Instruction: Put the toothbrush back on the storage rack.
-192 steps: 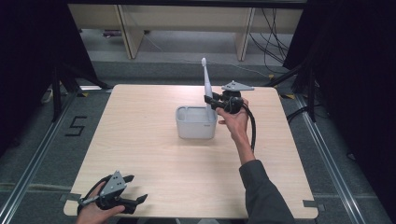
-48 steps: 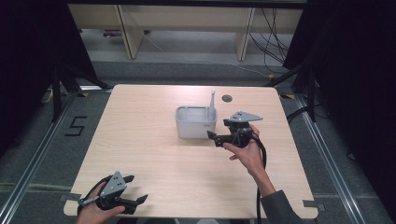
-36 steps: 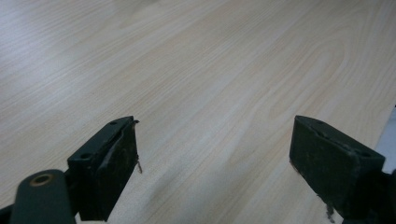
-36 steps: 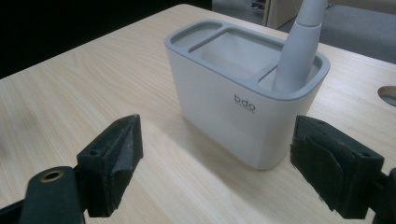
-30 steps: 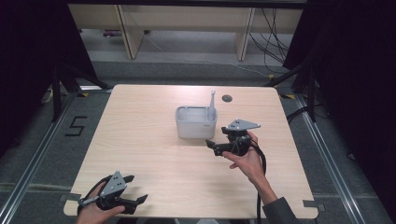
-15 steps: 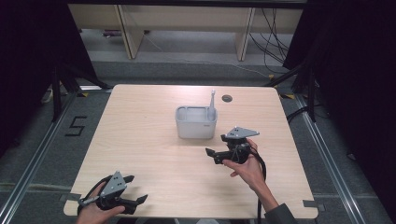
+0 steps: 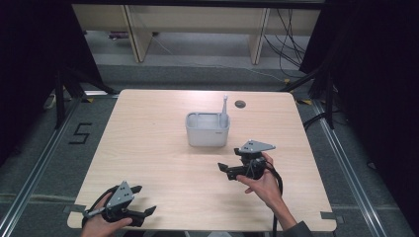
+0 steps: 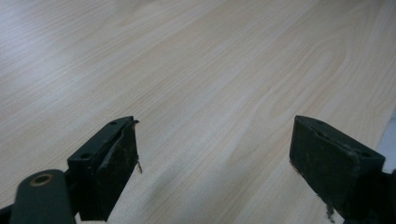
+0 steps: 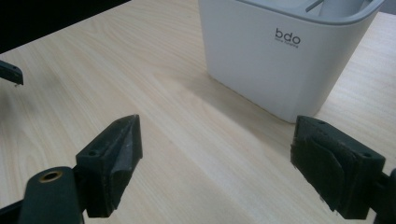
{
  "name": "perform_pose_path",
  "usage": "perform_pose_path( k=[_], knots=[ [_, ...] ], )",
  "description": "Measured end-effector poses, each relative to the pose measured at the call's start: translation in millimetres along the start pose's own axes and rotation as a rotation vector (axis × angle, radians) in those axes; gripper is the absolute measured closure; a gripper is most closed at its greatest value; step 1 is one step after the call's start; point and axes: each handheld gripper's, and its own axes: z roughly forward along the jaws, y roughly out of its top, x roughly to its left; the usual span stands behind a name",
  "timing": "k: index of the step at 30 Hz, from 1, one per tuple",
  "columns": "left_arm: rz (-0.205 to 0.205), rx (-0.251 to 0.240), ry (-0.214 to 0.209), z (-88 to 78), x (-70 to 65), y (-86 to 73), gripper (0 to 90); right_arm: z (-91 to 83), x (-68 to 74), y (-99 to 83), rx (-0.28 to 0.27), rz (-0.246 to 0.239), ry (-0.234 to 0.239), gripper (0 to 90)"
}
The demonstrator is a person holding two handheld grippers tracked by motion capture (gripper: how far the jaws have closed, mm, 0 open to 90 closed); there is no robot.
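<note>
A pale grey rectangular holder (image 7: 207,129) stands near the middle of the wooden table, and a white toothbrush (image 7: 224,109) stands upright in its right end. The holder (image 9: 280,51) carries the letters "bdo" in the right gripper view. My right gripper (image 7: 225,170) hovers open a short way in front and to the right of the holder, with nothing between its fingers. My left gripper (image 7: 143,200) rests open at the table's near left corner, jaws wide over bare wood (image 8: 215,154).
A small dark round hole (image 7: 240,104) sits in the table behind the holder. The table's front edge (image 7: 197,229) runs just under my left hand. Cables and shelving legs stand on the floor beyond the far edge.
My right gripper held the toothbrush above the holder, let it go in the holder, and has since drawn back toward the near side, open. The left gripper has stayed put.
</note>
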Motion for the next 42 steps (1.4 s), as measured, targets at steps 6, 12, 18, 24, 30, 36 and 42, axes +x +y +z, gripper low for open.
perform_pose_path(
  k=[6, 12, 18, 24, 30, 36, 42],
  knots=[
    [-0.001, -0.006, 0.01, -0.4, -0.3, 0.0, 14.7, -0.6, 1.4, -8.8, 0.016, 0.007, 0.0, 17.5],
    [-0.002, -0.006, 0.01, -0.3, -0.5, 0.0, 14.7, -0.2, 0.5, -17.7, 0.023, -0.013, 0.022, 17.5],
    [-0.004, -0.006, 0.009, -0.2, -0.7, 0.0, 14.7, -2.2, 3.5, -23.2, 0.022, -0.026, 0.015, 17.5],
    [-0.003, -0.005, 0.011, -0.4, -0.6, 0.0, 14.7, -4.8, 9.5, -28.0, 0.035, 0.017, 0.036, 17.1],
    [-0.005, -0.006, 0.01, -0.3, -0.8, 0.0, 14.7, -9.3, 12.2, -34.2, 0.047, -0.002, 0.038, 16.2],
    [-0.006, -0.008, 0.009, -0.1, -1.0, -0.1, 14.7, -14.9, 14.2, -41.3, 0.052, 0.01, 0.033, 16.0],
    [-0.002, -0.004, 0.008, -0.2, -0.6, 0.0, 14.7, -20.8, 14.4, -46.9, 0.058, 0.0, 0.023, 16.0]
  ],
)
